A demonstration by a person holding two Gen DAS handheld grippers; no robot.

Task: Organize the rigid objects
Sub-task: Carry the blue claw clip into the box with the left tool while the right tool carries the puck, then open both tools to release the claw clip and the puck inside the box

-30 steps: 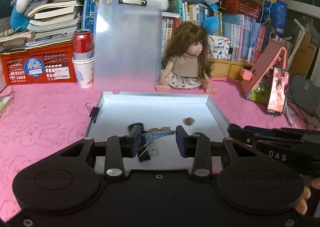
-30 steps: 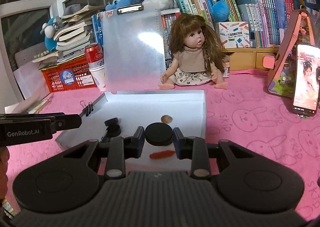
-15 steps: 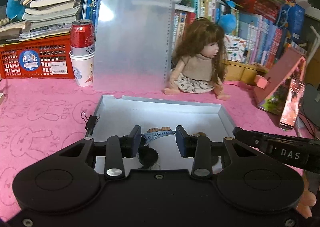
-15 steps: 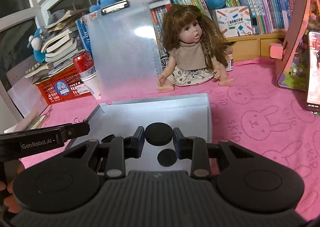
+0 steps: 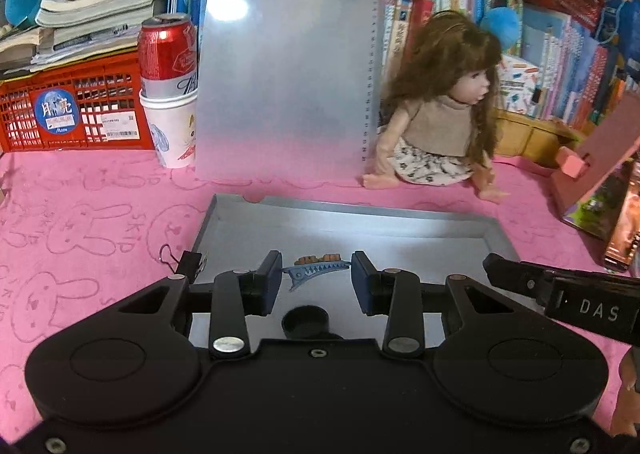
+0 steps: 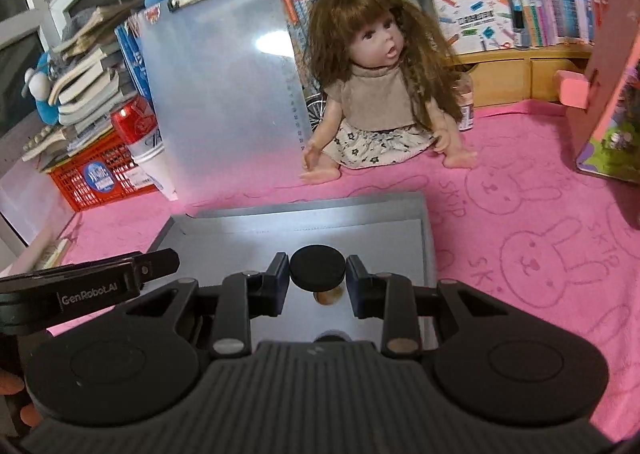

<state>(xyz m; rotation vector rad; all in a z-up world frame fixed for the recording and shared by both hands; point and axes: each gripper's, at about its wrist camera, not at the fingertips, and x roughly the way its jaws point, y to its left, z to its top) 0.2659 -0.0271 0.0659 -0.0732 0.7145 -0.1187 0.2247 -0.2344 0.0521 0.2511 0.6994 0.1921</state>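
I see the pink rabbit-print cloth (image 5: 80, 222) covering the whole table, and along its far edge a wall of books (image 5: 560, 38) with plush toys on top; in front of them a frosted clipboard (image 5: 288, 66) stands upright, with a long-haired doll (image 6: 376, 94) seated just beside it on the right; to the clipboard's left sits a red basket (image 5: 72, 110) under stacked books, and a red can (image 5: 168, 50) stands in a white paper cup (image 5: 172, 134) that touches the clipboard's edge.

Nearer me lies the shallow grey tray (image 5: 360, 214), flat on the cloth; a black binder clip (image 5: 188, 262) is on its left rim.

My left gripper (image 5: 316, 278) is above the tray's near half, its jaws clamped on a blue hair clip (image 5: 316, 268) that spans the gap between the pads, toothed edge down; a small brown piece (image 5: 320, 258) shows just behind the clip, and I cannot tell whether it touches it; below the clip a black round cap (image 5: 306, 322) rests on the tray floor.

My right gripper (image 6: 318, 280) is above the tray's right part, its jaws closed on a black round disc (image 6: 318, 268) held edge to edge between the pads; a small brown round thing (image 6: 328, 296) lies on the tray beneath the disc.
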